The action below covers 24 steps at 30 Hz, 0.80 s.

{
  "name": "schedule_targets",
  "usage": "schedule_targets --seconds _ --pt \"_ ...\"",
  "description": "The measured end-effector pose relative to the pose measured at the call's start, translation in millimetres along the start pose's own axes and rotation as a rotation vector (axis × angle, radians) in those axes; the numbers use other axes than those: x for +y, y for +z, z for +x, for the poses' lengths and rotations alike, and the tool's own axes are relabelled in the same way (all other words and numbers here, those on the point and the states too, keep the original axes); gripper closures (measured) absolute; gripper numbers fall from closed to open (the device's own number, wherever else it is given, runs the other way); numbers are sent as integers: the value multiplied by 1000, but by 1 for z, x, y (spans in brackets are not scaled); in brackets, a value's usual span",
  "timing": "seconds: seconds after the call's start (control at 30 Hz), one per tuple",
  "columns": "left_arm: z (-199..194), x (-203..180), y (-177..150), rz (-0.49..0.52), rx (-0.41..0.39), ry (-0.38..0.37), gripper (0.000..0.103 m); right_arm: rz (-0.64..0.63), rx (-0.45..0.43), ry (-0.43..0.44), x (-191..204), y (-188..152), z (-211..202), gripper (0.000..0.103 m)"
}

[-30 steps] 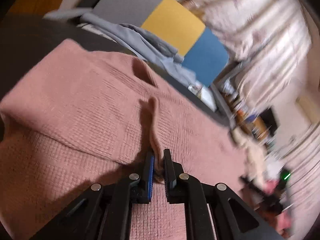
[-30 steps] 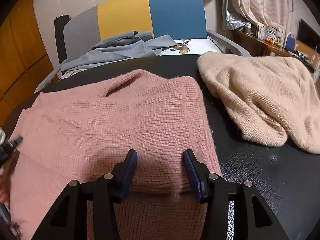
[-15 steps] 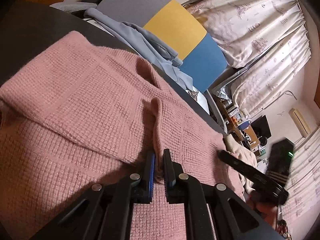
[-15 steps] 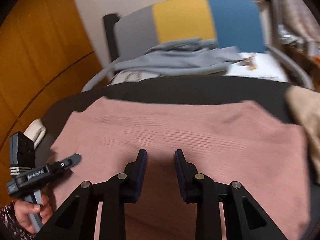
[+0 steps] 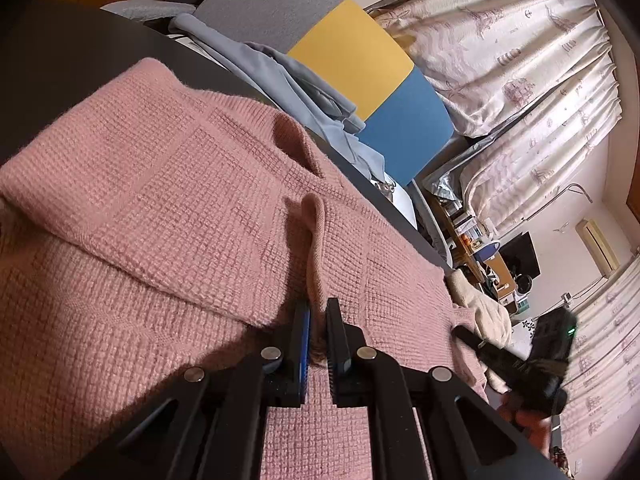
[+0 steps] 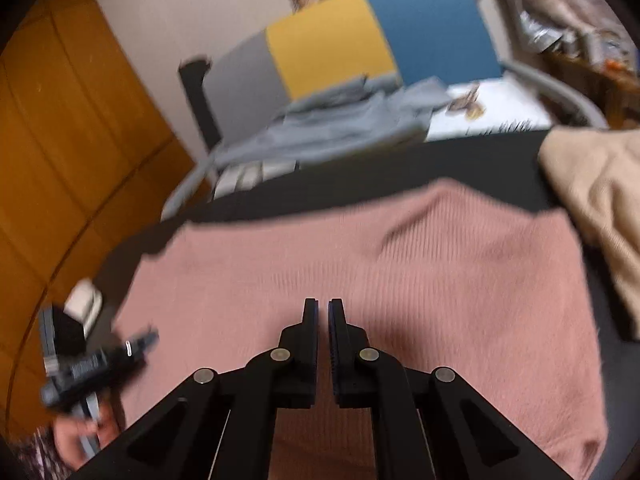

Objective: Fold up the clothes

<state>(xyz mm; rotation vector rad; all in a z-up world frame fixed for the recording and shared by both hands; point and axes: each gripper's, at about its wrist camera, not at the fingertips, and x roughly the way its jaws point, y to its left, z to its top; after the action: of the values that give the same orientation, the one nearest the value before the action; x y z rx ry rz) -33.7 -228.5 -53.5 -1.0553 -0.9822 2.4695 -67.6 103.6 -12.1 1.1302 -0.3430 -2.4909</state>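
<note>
The pink knit sweater (image 5: 168, 216) is lying spread over the dark surface (image 5: 60, 64), filling the centre and lower left of the left wrist view, its long axis running from the lower left toward the right edge of that frame, its far edge toward the chair; in the right wrist view it is stretching sideways across the middle of the frame. The left gripper (image 5: 316, 308), at the bottom centre, is clenching a raised ridge of the sweater's knit, and that pinched fold is standing up and running away from the fingers toward the upper middle of the frame. The right gripper (image 6: 323, 312) is hovering over the sweater with its jaws drawn almost together and no cloth showing between them. A beige sweater (image 6: 596, 196) is lying at the right edge, just beside the pink one. Behind the surface a chair (image 6: 360, 44) with grey, yellow and blue panels is carrying a grey garment (image 6: 332, 128)
</note>
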Motion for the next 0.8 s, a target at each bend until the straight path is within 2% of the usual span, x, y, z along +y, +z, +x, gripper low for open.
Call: schedule_targets --seconds 0.03,0.1,0.17,0.23,0.37,0.43,0.5,0.53,0.57,0.63,0.7,0.77,0.8 --pt "0 1 0 -2 0 -2 95 8 18 -25 -9 -2 2 96" --pt "1 3 0 -2 0 -3 95 57 33 -67 -31 -5 3 103" --pt "2 4 0 0 1 -3 95 218 -25 -80 -64 -1 -10 103" --pt "3 4 0 1 1 0 95 290 -79 -76 -83 1 -27 96" --pt "1 1 -1 -1 1 1 95 216 -108 -86 -85 11 -47 94" --pt "1 1 -1 -2 0 0 95 172 -53 -66 -89 17 -38 94" --pt "2 2 0 1 1 0 95 143 -11 -100 -99 23 -26 94" --pt "3 3 0 2 2 1 95 146 -7 -130 -107 27 -23 95" --pt "4 3 1 4 2 1 95 167 -16 -160 -120 31 -22 101" --pt "4 4 1 4 4 0 95 238 -51 -186 -139 36 -23 103" --pt "3 4 1 2 4 -1 95 304 -87 -160 -152 37 -26 103" --pt "2 4 0 1 3 -3 95 308 -103 -130 -151 36 -32 103" --pt "2 4 1 -2 3 -7 95 304 -128 -116 -148 35 -40 97"
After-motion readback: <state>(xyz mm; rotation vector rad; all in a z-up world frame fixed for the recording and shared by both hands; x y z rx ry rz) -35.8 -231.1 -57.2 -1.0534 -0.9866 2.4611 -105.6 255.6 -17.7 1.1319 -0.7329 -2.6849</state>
